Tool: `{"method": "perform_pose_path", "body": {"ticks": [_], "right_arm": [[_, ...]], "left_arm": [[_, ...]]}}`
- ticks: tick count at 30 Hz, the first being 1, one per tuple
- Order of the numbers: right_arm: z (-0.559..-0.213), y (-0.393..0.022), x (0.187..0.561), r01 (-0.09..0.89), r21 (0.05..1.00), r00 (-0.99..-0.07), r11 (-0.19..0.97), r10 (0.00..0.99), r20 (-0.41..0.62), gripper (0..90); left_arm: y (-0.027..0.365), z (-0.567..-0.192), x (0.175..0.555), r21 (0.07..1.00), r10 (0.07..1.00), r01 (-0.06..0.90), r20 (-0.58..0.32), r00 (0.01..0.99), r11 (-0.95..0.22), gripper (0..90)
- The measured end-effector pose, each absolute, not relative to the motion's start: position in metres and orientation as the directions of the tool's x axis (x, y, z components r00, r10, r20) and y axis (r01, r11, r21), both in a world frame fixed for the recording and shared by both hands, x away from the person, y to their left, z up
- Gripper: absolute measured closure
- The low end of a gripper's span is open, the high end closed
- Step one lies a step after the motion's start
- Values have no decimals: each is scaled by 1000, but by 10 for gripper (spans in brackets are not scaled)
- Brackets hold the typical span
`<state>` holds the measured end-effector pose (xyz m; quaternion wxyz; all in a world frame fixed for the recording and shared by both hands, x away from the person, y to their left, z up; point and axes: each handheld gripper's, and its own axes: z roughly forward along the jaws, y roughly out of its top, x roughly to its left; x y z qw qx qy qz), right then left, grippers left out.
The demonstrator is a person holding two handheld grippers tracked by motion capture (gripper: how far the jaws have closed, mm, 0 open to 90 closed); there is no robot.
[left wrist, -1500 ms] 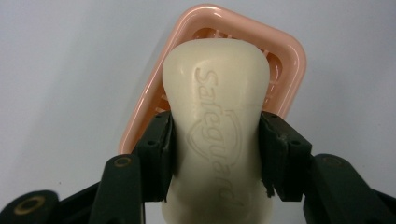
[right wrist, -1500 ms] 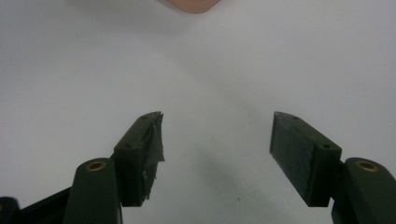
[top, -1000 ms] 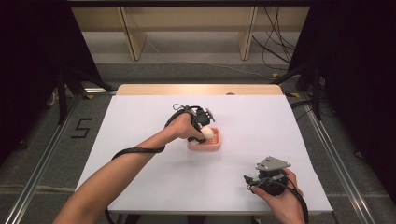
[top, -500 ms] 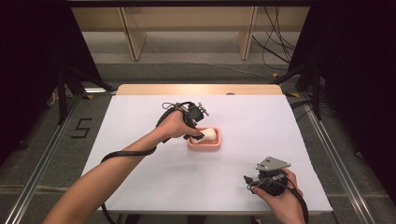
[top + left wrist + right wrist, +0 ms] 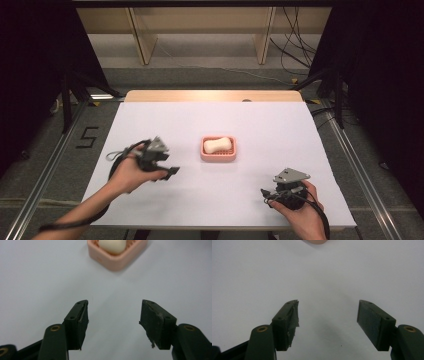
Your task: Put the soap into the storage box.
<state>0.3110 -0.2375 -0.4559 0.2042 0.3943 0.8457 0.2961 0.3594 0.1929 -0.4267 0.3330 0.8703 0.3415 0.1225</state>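
A cream soap bar (image 5: 218, 145) is seated in a pink dish (image 5: 218, 155) near the middle of the white table (image 5: 280, 130). The left gripper (image 5: 170, 171) is held to the dish's left, apart from it; the right gripper (image 5: 267, 194) is held nearer the front edge, well apart. A "5" (image 5: 87, 137) is marked on the floor. Both grippers' jaws are spread wide and nothing is held or touched by them.
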Motion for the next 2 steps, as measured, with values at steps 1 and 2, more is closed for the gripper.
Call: {"method": "perform_pose_path", "body": {"ticks": [1,2], "right_arm": [[-455,-237,311,549,658,-607,515,787,-110,340],[-455,-236,311,552,657,-609,513,786,-103,339]], "left_arm": [[202,-434,348,679,697,527,-31,716,-511,388],[212,-439,337,685,710,542,-51,702,-487,389]]}}
